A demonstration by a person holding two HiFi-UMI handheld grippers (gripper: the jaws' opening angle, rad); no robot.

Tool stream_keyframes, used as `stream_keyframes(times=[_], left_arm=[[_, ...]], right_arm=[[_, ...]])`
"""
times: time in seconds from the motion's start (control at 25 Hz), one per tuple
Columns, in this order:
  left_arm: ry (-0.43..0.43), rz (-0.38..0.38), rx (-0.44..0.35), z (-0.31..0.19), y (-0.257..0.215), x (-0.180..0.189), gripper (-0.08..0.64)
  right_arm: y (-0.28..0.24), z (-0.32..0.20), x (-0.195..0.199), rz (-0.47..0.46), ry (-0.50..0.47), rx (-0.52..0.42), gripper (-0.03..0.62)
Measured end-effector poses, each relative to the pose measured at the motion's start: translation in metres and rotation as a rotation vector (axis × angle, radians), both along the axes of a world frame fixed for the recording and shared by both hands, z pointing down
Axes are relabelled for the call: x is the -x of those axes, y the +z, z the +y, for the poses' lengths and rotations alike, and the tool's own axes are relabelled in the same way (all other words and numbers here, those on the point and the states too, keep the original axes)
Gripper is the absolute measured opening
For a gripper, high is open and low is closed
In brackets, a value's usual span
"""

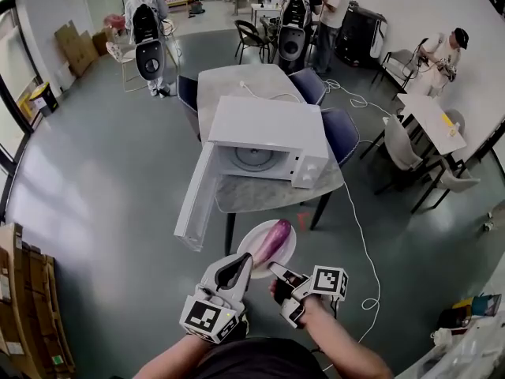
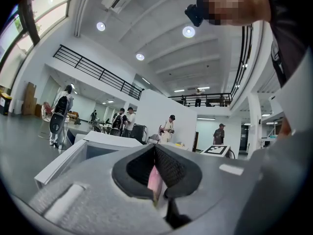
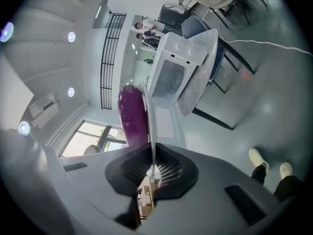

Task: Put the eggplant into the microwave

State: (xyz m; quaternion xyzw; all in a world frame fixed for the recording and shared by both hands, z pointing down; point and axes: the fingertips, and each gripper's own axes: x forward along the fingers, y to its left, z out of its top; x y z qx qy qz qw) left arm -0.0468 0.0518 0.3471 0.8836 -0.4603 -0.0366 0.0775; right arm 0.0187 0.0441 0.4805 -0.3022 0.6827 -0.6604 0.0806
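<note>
A purple eggplant [image 1: 274, 240] lies on a white plate [image 1: 256, 243] that hangs in the air in front of the table. My left gripper [image 1: 245, 261] is shut on the plate's near left rim, and my right gripper [image 1: 274, 269] is shut on its near right rim. Beyond the plate a white microwave [image 1: 264, 126] stands on the table with its door [image 1: 197, 200] swung open toward me, the cavity and turntable showing. In the right gripper view the plate [image 3: 151, 124] runs edge-on out of the right gripper [image 3: 152, 169], with the eggplant [image 3: 132, 112] beside it and the microwave [image 3: 171, 75] ahead. In the left gripper view a pale rim of the plate [image 2: 153, 180] sits pinched in the left gripper [image 2: 155, 172].
The microwave stands on a grey marble table [image 1: 237, 85] with dark blue chairs [image 1: 341, 131] round it. A white cable [image 1: 364, 239] trails over the floor to the right. Cardboard boxes [image 1: 30, 306] are stacked at the left. Several people [image 1: 147, 30] stand at the far tables.
</note>
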Motion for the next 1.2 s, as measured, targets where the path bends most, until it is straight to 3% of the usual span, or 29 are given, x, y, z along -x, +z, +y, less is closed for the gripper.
stream_keyframes(times=[0.36, 0.56, 1.2], left_arm=[[0.037, 0.03, -0.005, -0.064, 0.001, 0.033, 0.009], [0.039, 0.032, -0.008, -0.098, 0.002, 0.029, 0.009], [-0.065, 0.015, 0.029, -0.247, 0.029, 0.02, 0.009]], right_arm=[[0.008, -0.072, 0.031, 0.015, 0.049, 0.005, 0.021], [0.023, -0.114, 0.031, 0.03, 0.058, 0.028, 0.022], [0.102, -0.264, 0.029, 0.069, -0.003, 0.155, 0.021]])
